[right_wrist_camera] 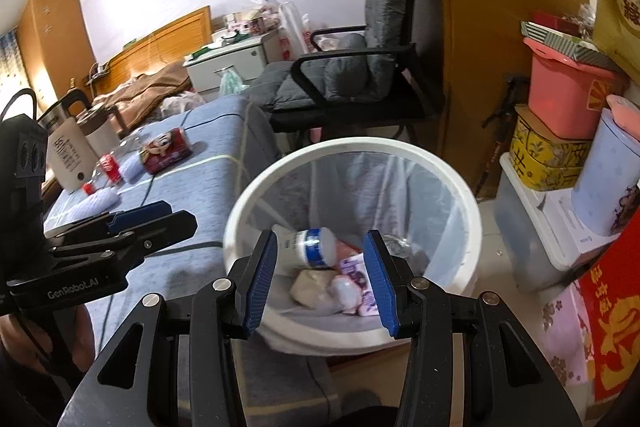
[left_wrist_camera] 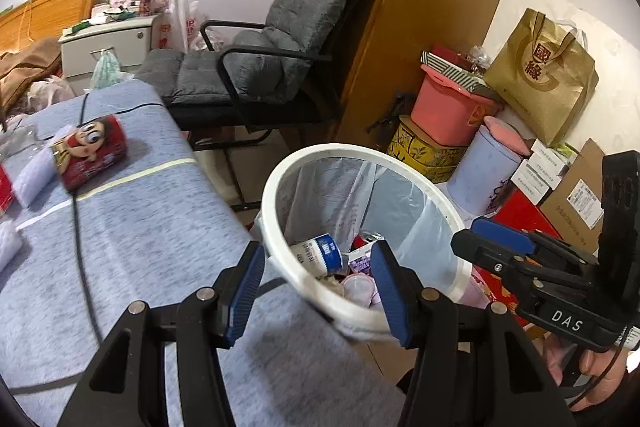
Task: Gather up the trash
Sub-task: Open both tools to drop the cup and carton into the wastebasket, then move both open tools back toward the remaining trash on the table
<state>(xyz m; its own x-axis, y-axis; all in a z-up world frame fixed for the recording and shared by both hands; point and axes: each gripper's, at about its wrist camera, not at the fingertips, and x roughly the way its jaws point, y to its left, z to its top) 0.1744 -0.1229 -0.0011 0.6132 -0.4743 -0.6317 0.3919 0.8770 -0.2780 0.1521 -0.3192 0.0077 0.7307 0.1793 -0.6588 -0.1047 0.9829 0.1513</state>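
Above the round white plastic bin [right_wrist_camera: 460, 187], your left gripper [left_wrist_camera: 316, 287] and right gripper [right_wrist_camera: 320, 281], both spread apart, empty.

Both views above bin [left_wrist_camera: 362, 311] (close)

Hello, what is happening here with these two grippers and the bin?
A person holds both grippers over a white trash bin beside the grey-covered table. The left gripper and right gripper are open and empty. A blue-and-white bottle and wrappers already lie in the bin. A red cartoon can and a cola can lie on the table, not yet collected.
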